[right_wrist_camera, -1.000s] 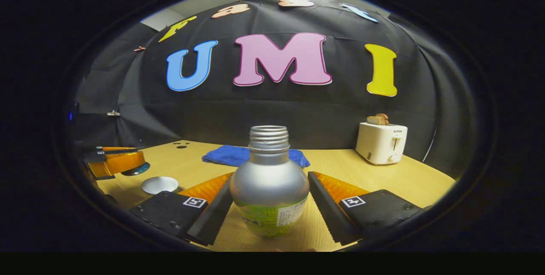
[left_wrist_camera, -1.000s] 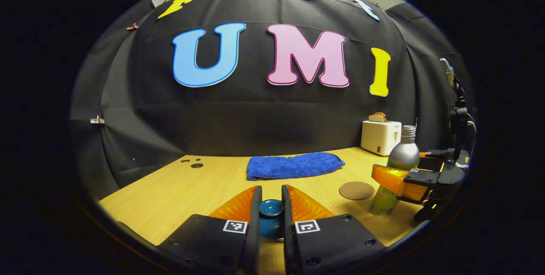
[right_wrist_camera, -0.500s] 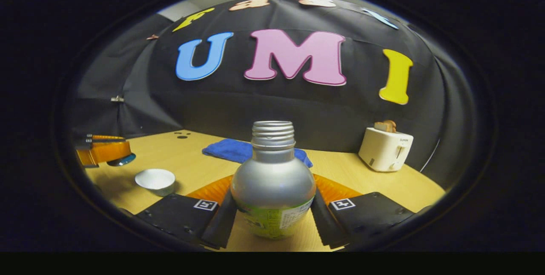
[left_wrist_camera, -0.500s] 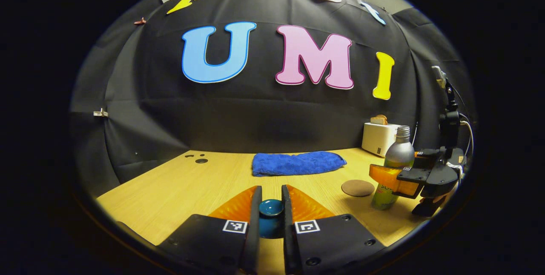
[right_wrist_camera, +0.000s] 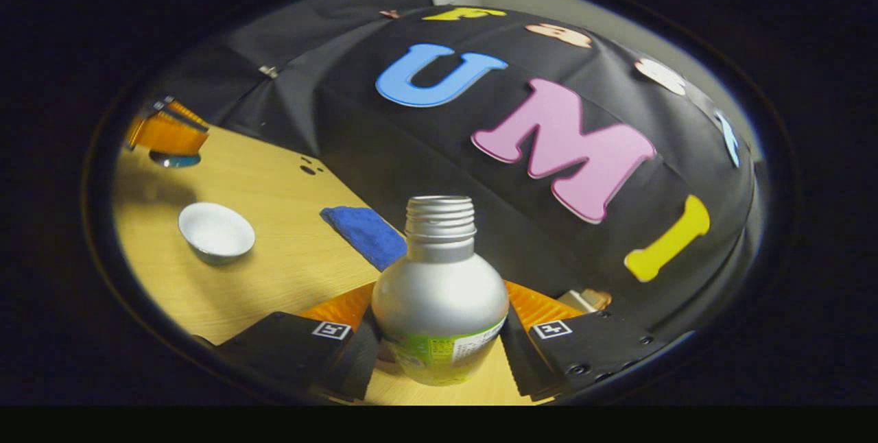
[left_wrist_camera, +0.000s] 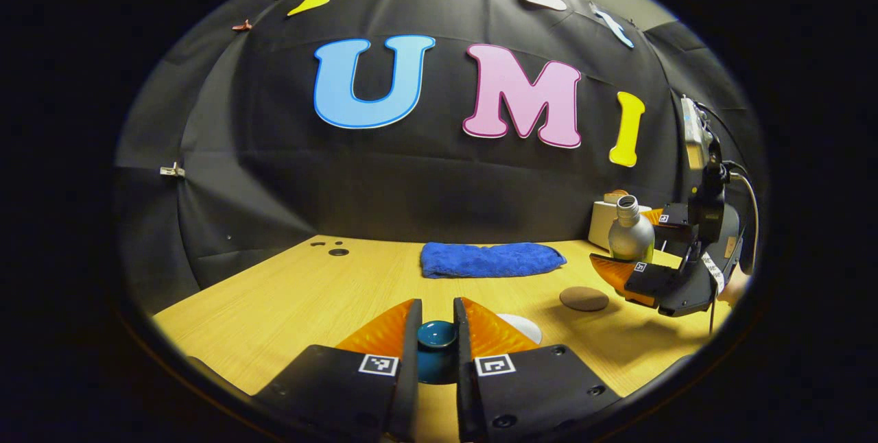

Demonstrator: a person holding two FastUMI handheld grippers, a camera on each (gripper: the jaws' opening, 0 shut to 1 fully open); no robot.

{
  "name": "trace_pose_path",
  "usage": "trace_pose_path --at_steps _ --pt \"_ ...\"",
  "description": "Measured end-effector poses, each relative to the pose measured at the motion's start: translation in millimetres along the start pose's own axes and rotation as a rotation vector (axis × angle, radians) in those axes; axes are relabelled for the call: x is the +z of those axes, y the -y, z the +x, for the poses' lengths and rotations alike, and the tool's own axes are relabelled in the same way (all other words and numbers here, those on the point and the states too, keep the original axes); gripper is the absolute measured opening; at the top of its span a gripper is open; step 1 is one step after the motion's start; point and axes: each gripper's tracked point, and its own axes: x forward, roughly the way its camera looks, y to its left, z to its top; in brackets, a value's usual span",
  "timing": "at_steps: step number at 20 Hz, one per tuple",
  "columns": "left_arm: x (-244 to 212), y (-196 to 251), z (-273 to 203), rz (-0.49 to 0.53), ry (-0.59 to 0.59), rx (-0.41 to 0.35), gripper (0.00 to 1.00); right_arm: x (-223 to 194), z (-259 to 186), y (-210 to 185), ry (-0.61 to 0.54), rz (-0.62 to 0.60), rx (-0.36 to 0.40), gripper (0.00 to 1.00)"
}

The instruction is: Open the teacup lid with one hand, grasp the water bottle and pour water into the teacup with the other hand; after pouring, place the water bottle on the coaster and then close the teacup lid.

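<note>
With the left tongs (left_wrist_camera: 435,333) clamping the dark teal ceramic lid (left_wrist_camera: 437,334) aloft, the right tongs (right_wrist_camera: 439,333) are gripping the silver green-labelled water bottle (right_wrist_camera: 439,306) and should be tilting its open neck gently over the white teacup (right_wrist_camera: 215,232) on the wooden surface (right_wrist_camera: 288,258).
</note>
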Motion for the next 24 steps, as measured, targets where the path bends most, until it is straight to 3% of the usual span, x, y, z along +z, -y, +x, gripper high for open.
trace_pose_path --at_steps 4,16,24 --pt "-1 -19 -10 -0.002 0.001 0.023 0.27 16 9 -26 0.062 -0.226 0.026 0.80" --pt "-11 -48 -12 -0.037 -0.013 0.039 0.26 30 26 -53 0.153 -0.626 0.067 0.80" --pt "-17 -45 -4 -0.046 -0.030 0.020 0.27 27 39 -81 0.210 -0.805 0.096 0.80"
